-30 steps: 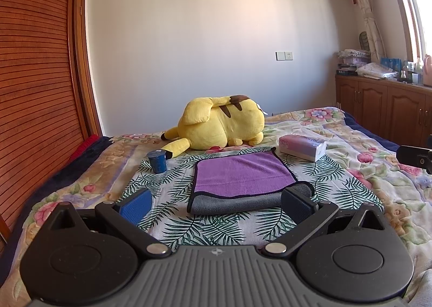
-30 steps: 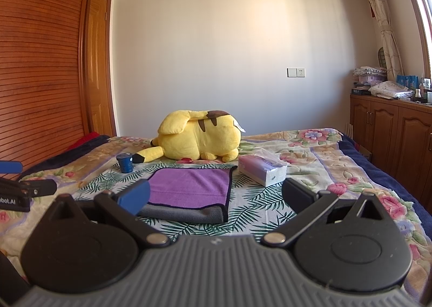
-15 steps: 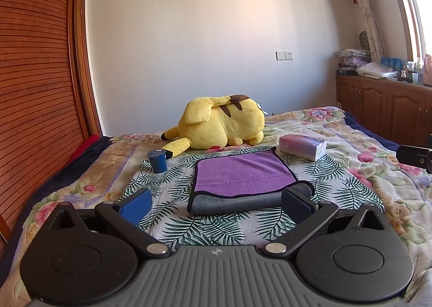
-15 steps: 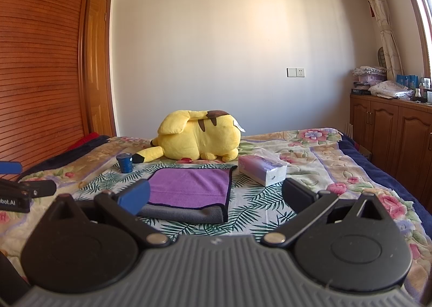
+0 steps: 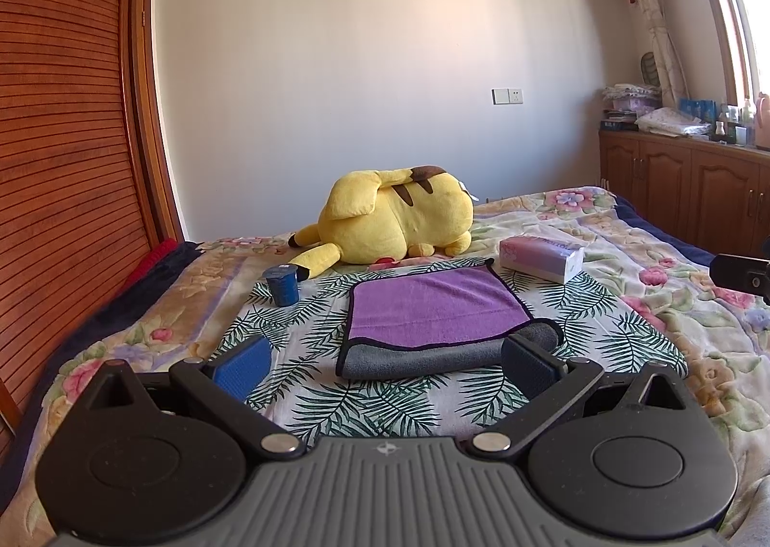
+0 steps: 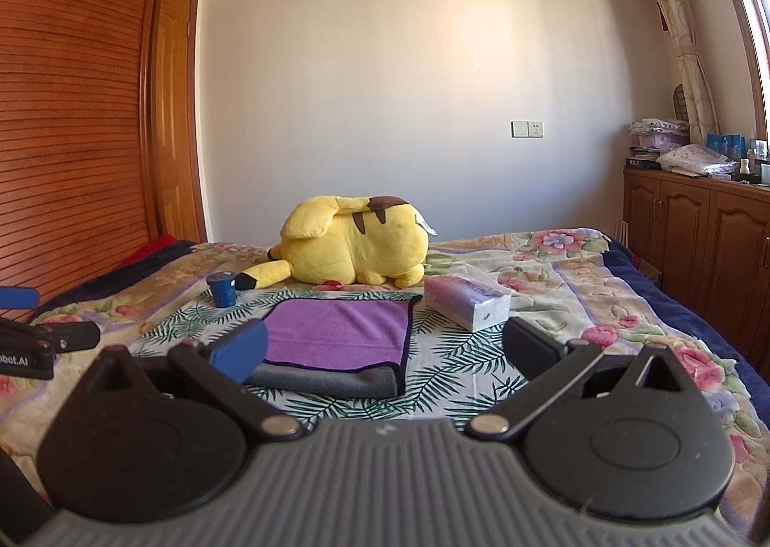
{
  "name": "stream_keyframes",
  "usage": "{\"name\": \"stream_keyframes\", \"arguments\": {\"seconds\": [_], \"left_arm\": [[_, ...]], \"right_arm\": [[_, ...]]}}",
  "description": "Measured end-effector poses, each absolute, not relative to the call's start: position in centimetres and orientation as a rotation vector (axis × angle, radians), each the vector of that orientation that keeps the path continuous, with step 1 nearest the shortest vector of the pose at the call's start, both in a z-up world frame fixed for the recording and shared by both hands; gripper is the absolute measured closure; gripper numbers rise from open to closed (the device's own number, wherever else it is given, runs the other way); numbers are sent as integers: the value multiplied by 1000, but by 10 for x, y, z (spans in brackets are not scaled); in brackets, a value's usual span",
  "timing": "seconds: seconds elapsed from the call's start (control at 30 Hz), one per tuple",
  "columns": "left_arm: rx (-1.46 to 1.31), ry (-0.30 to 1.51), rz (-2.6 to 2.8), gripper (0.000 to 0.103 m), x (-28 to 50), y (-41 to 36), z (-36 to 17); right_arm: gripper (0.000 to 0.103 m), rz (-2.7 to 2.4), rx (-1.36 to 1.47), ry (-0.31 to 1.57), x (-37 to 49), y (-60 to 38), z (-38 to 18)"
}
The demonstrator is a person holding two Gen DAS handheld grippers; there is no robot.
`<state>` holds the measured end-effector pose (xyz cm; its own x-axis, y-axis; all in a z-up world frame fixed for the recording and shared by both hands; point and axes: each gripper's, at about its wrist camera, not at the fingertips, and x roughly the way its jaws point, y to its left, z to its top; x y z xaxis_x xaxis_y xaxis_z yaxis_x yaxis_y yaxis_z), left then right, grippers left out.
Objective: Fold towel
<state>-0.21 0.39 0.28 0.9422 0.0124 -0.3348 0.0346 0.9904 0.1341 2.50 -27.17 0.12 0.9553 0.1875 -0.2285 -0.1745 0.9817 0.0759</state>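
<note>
A purple towel with a grey underside [image 5: 433, 306] lies folded flat on a leaf-print cloth [image 5: 385, 402] on the bed; it also shows in the right wrist view [image 6: 337, 330]. My left gripper [image 5: 385, 362] is open and empty, just short of the towel's near grey fold. My right gripper [image 6: 385, 347] is open and empty, near the towel's front edge, its left finger [image 6: 238, 349] in front of the towel's near left corner. The left gripper's side shows in the right wrist view [image 6: 43, 345].
A yellow plush toy [image 5: 399, 220] lies behind the towel. A blue cup [image 5: 283, 286] stands at the left of the cloth, a tissue pack [image 5: 541, 257] at the right. A slatted wooden wardrobe [image 5: 62, 162] is on the left, wooden cabinets [image 5: 683, 191] on the right.
</note>
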Motion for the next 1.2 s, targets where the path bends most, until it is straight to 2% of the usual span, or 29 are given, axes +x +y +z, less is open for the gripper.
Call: {"name": "stream_keyframes", "arguments": {"seconds": [0.5,1.03,1.13,1.2], "left_arm": [[153,356,-18,16,0,0,0],[179,435,-45,16,25,1,-13],[177,452,-58,16,34,5,-14],[174,461,-61,16,40,7,-16]], "right_arm": [[0,188,54,246,27,-274,8],[0,222,30,310,46,-255,-9],[2,225,37,331,54,-253,-10],[11,229,39,350,60,-252,-12]]}}
